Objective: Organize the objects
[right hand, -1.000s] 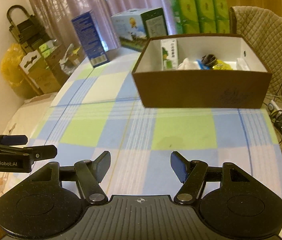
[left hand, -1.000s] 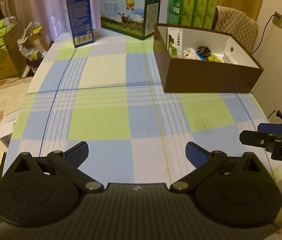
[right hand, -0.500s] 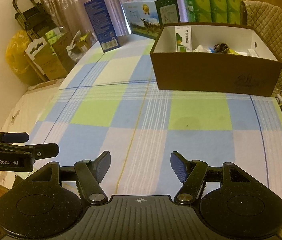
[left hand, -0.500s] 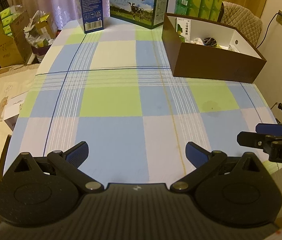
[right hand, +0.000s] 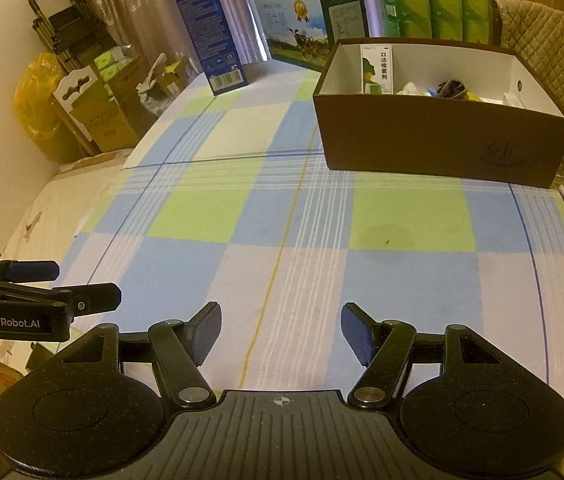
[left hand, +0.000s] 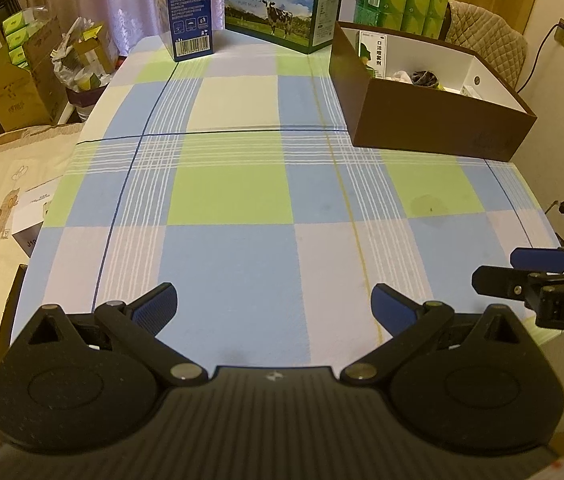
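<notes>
Left wrist view: left hand-held gripper [left hand: 274,304] spread, nothing between fingers, low centre over checked tabletop [left hand: 230,200]; brown box [left hand: 434,120] upper right holds small items; right hand-held gripper [left hand: 522,268] at right edge. Right wrist view: right hand-held gripper [right hand: 281,328] spread, empty; brown box [right hand: 442,140] upper right.

The brown box's [right hand: 442,144] near wall hides most of its contents [right hand: 448,89]; at twelve o'clock, the blue carton [left hand: 188,4] and green tissue packs [right hand: 430,0] are cropped by the frame edge.
</notes>
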Tool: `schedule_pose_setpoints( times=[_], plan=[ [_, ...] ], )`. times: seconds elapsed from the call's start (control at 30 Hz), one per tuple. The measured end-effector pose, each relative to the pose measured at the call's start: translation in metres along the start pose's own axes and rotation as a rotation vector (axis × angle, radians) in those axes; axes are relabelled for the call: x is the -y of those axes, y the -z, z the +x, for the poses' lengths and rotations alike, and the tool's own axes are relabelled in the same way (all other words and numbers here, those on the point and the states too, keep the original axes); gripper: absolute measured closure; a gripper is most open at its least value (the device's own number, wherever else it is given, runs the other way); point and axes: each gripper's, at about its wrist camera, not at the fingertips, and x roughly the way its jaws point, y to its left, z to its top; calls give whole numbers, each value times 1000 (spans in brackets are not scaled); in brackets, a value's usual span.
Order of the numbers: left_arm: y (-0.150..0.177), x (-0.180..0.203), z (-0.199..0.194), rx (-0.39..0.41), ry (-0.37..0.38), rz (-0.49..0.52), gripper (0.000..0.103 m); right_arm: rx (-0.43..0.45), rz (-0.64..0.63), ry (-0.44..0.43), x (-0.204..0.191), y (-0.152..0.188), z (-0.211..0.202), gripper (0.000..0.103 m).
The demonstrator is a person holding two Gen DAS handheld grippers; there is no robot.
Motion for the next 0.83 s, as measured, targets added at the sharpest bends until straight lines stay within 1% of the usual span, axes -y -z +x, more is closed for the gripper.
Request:
schedule_pose_setpoints(
  times=[0.7, 0.83],
  plan=[
    [0, 0, 0, -1, 2, -2, 1, -8, 8, 3, -2, 4, 3, 39],
    [0, 6, 0, 0, 5, 7, 1, -7, 11, 4, 1, 4, 2, 39]
  ],
)
